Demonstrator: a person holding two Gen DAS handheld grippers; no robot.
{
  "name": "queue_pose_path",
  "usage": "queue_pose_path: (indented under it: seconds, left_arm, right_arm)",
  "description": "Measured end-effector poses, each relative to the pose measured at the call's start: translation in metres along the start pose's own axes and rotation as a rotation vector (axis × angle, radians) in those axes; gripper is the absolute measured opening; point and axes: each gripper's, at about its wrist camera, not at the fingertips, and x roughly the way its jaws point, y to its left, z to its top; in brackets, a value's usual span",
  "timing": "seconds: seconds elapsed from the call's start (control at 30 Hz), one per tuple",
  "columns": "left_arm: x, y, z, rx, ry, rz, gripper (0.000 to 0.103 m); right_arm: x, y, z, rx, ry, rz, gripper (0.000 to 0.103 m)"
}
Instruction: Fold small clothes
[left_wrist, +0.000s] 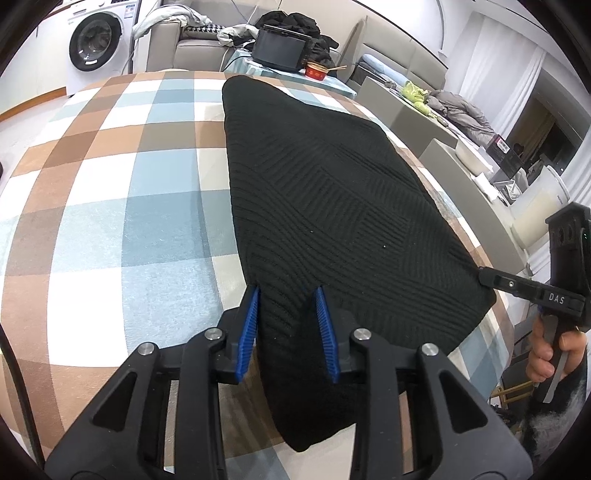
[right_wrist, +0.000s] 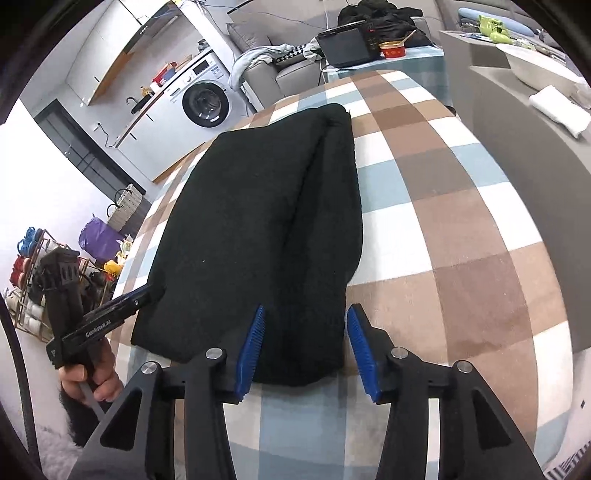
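Two grippers work the near end of the black knit garment, one at each near corner. My left gripper is closed down to a narrow gap, and the cloth fills that gap from pad to pad, so I judge I have that corner pinched. My right gripper stands about half open: the other near corner lies between its pads, brushing the inner one, with a sliver of clear space at the outer one, so nothing is gripped there.

Ahead of both sets of fingers the garment stretches away flat on the checked tablecloth, narrowing toward its far end. I take it the left hand pins its corner so the piece stays put while the right hand settles on a grip. A hold on both near corners would let me carry this end forward for the next fold.

From the left wrist camera the ribbed, angled knit pattern is plain, and my right fingertip sits at the garment's edge. Only the right wrist camera shows the long lengthwise fold ridge ahead of my right fingers and the gap beside its outer pad.
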Motion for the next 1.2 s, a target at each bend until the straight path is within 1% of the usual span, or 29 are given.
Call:
queue_pose_path:
  seconds: [0.07,0.1,0.13,0.17,0.2,0.3,0.4,0.53,0.7,0.83,0.93,1.07,1.13,1.2]
  left_arm:
    - [0.000,0.000,0.000,-0.003,-0.009,-0.001,0.027]
    - [0.000,0.002,-0.001,-0.007,-0.014,0.004,0.024]
    - [0.000,0.004,-0.002,-0.019,-0.017,0.011,0.020]
    - [0.001,0.007,-0.003,-0.042,-0.018,0.008,0.018]
    - [0.000,0.011,-0.003,-0.065,-0.023,-0.007,0.016]
    - [-0.002,0.012,-0.004,-0.059,-0.031,-0.007,0.015]
    - [-0.004,0.013,-0.005,-0.052,-0.032,-0.008,0.014]
    - [-0.009,0.021,-0.004,-0.057,-0.046,0.010,0.014]
    - [-0.015,0.041,0.002,-0.098,-0.067,0.053,0.014]
    - [-0.017,0.049,0.002,-0.104,-0.075,0.077,0.014]
    - [-0.020,0.055,-0.002,-0.119,-0.075,0.077,0.014]
    - [-0.030,0.059,-0.004,-0.141,-0.089,0.065,0.014]
    - [-0.038,0.062,-0.004,-0.153,-0.106,0.076,0.014]
    - [-0.046,0.062,-0.004,-0.149,-0.121,0.079,0.014]
  right_arm:
    - [0.008,0.002,0.004,-0.010,0.008,0.011,0.047]
    - [0.014,0.005,0.005,-0.025,0.008,-0.014,0.044]
    - [0.018,0.007,0.005,-0.037,0.011,-0.036,0.039]
    - [0.021,0.008,0.004,-0.042,0.013,-0.048,0.030]
    - [0.023,0.009,0.003,-0.039,0.015,-0.042,0.027]
    - [0.025,0.013,0.003,-0.056,0.009,-0.049,0.022]
    - [0.030,0.015,0.006,-0.055,0.012,-0.045,0.020]
    - [0.041,0.022,0.016,-0.076,0.024,-0.041,0.020]
    - [0.061,0.037,0.032,-0.110,0.037,-0.023,0.020]
    - [0.074,0.044,0.047,-0.109,0.035,-0.027,0.020]
    - [0.078,0.047,0.052,-0.111,0.036,-0.041,0.021]
    - [0.059,0.043,0.047,-0.125,0.034,-0.043,0.033]
    - [0.040,0.040,0.043,-0.127,0.013,-0.022,0.035]
    - [0.024,0.040,0.039,-0.135,-0.002,0.019,0.041]
